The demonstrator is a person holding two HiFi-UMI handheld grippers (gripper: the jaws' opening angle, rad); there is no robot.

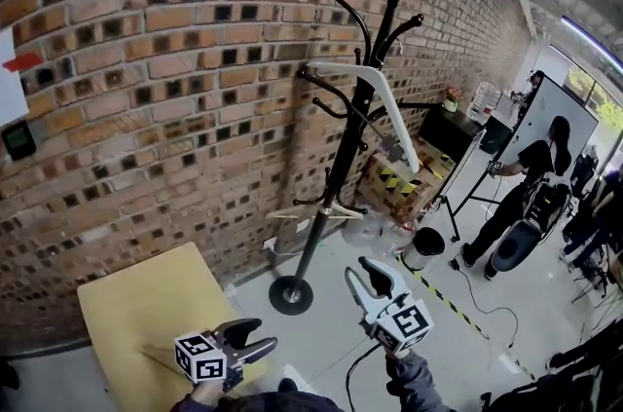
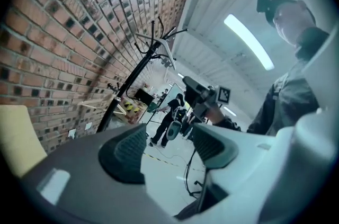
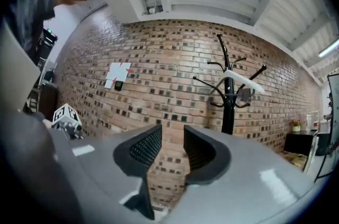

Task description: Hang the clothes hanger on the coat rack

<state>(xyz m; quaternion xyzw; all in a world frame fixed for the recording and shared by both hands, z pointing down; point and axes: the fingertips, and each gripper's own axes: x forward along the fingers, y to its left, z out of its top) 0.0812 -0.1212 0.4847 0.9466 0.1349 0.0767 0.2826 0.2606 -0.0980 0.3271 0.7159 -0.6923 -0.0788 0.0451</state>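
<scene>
Well, your left tool (image 1: 259,339) and right tool (image 1: 362,270) both stand parted and empty; the white hanger (image 1: 397,120) hangs tilted from an upper hook of the coat rack (image 1: 334,176).

Brick wall (image 1: 175,59) fills the background. Pale yellow worktop (image 1: 146,303) at lower left, close against the wall. Black bin (image 1: 424,249) on the floor, beside yellow-black striped tape (image 1: 450,301). Person in black (image 1: 521,191) stands at a whiteboard (image 1: 550,103), far right.

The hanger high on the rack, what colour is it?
White. The hanger shows best in the head view.
</scene>
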